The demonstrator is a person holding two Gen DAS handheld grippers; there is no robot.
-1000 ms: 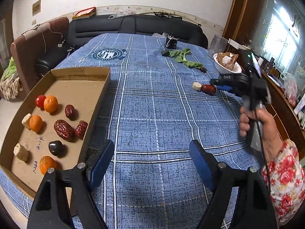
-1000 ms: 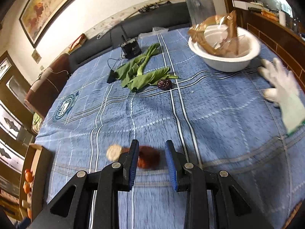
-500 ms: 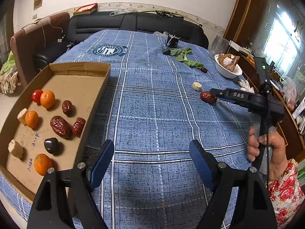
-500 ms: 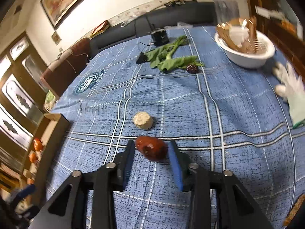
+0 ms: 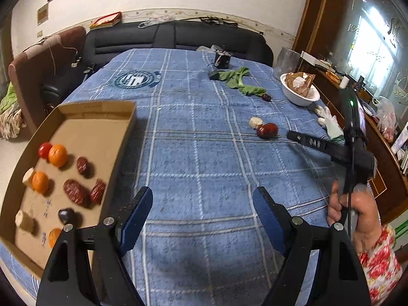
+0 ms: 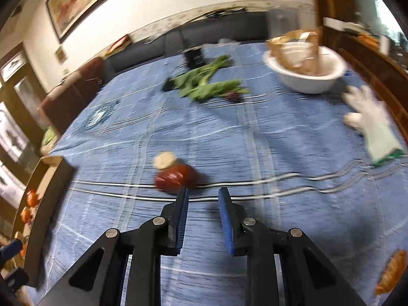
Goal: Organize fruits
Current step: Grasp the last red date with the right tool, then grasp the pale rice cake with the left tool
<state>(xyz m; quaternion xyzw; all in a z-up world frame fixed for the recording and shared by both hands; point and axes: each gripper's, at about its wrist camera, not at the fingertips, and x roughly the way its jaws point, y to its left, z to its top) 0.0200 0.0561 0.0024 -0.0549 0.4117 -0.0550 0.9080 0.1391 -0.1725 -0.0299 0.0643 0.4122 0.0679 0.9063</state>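
A red date lies on the blue checked cloth, touching a pale round piece. My right gripper is just right of the date; its jaws are closing with nothing between them, and the left fingertip overlaps the date's edge. In the left wrist view the date sits just ahead of the right gripper, held by a hand. My left gripper hangs open and holds nothing, beside the cardboard tray. The tray holds oranges, dates and a tomato.
Green leaves with a dark date beside them lie farther back. A white bowl with brown paper stands at the back right, and a white glove lies near the right edge. A black sofa runs behind the table.
The right gripper's jaws stood around the red date half a second ago; now they are narrower and to the right of it, with the date outside. The left gripper has kept still.
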